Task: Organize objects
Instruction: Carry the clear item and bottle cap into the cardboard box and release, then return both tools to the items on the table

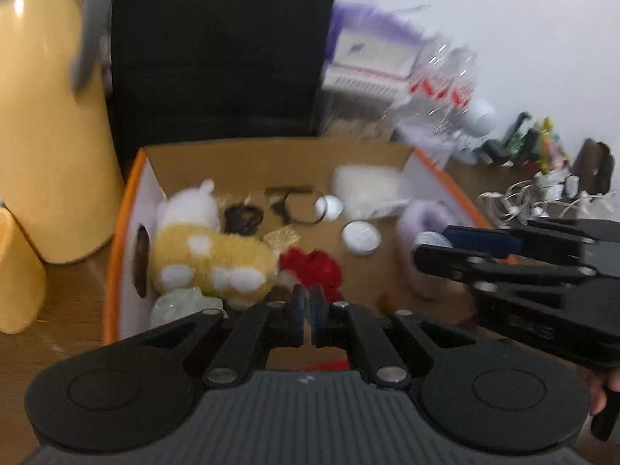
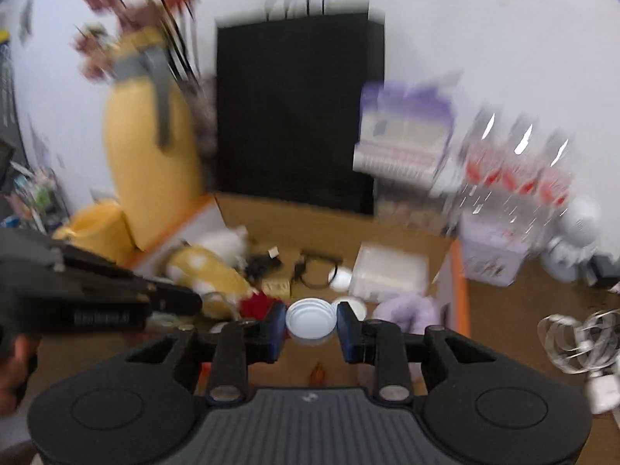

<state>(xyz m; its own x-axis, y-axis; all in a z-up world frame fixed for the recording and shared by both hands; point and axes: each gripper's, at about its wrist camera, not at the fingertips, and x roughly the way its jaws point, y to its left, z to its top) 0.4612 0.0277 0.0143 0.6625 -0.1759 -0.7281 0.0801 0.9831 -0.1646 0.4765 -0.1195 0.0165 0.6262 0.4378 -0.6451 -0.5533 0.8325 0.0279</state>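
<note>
left wrist view: the left tongs are closed on nothing above the near edge of the orange-rimmed cardboard box, which holds a yellow plush and white lids.

right wrist view: the right tongs grip a white lid over the box's near right part; the step looks like placing it, so next they should lower and release. no writing is readable through the blur.

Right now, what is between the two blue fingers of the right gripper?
A round white lid sits between the right gripper's blue fingers, above the cardboard box. The right wrist view shows it.
</note>
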